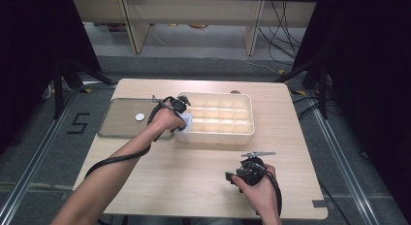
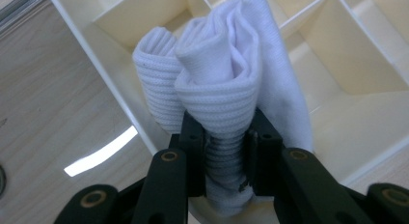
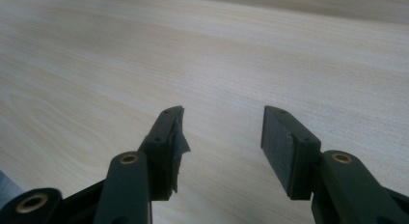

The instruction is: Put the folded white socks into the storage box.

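The left claw (image 2: 225,137) pinched a rolled white sock (image 2: 217,84) over the cream divided box (image 1: 242,130); the right claw (image 3: 222,137) gaped empty above the tabletop (image 3: 144,50).

Your light wood table (image 1: 194,186) sits at centre on a grey floor (image 1: 43,152). Left of the table a black numeral 5 (image 1: 77,123) is marked on the floor, with a metal rail (image 1: 34,162) running just beside it; a matching rail (image 1: 349,181) runs right of the table. Beyond the table you have pale wooden furniture legs (image 1: 133,26), with loose cables (image 1: 286,31) trailing on the floor behind its far right corner. Dark curtains (image 1: 29,65) close in either side of the table. Light glares off the tabletop
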A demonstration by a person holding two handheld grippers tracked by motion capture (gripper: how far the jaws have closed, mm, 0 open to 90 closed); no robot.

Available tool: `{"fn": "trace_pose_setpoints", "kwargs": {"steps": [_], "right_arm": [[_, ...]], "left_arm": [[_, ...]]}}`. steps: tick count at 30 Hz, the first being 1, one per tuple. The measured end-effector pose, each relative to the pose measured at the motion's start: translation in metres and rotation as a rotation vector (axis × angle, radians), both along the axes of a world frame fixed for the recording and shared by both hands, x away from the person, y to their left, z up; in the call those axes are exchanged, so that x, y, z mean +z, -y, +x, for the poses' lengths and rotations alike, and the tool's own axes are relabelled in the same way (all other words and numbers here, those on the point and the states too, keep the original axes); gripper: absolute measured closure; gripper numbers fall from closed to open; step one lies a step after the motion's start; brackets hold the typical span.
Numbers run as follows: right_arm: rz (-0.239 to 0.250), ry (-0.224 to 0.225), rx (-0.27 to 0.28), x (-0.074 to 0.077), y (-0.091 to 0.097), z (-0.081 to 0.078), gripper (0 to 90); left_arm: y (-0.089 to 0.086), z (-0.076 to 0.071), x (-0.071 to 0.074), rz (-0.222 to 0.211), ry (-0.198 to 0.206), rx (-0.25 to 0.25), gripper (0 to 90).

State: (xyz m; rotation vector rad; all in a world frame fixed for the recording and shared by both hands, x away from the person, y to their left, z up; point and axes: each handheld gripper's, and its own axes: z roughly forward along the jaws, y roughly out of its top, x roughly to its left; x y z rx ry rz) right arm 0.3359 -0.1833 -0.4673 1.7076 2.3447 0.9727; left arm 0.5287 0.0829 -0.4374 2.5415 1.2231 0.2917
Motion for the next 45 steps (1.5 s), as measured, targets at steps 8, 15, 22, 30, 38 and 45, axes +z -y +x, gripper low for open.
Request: {"fn": "trace_pose_setpoints", "kwargs": {"steps": [8, 15, 22, 30, 38, 45], "right_arm": [[-0.011, 0.014, 0.012, -0.002, 0.001, 0.0, 50.5], [-0.003, 0.001, -0.007, -0.001, 0.0, 0.0, 50.4], [-0.005, -0.019, -0.001, -0.003, 0.0, 0.0, 50.4], [-0.004, -0.001, -0.008, -0.001, 0.0, 0.0, 50.2], [-0.01, 0.013, 0.0, -0.001, 0.002, 0.0, 49.8], [-0.005, 0.001, 0.0, 0.0, 0.002, 0.0, 49.7]], "left_arm": [[0.003, 0.001, -0.005, -0.001, -0.048, 0.04, 72.7], [0.004, 0.002, -0.006, 0.0, -0.06, 0.045, 72.7], [0.006, 0.003, -0.006, 0.017, -0.064, 0.042, 72.7], [0.004, 0.003, -0.005, -0.015, -0.07, 0.044, 71.5], [0.0, 0.002, 0.002, -0.054, -0.063, 0.048, 67.2], [-0.004, 0.0, 0.009, -0.104, -0.05, 0.05, 58.7]]}}
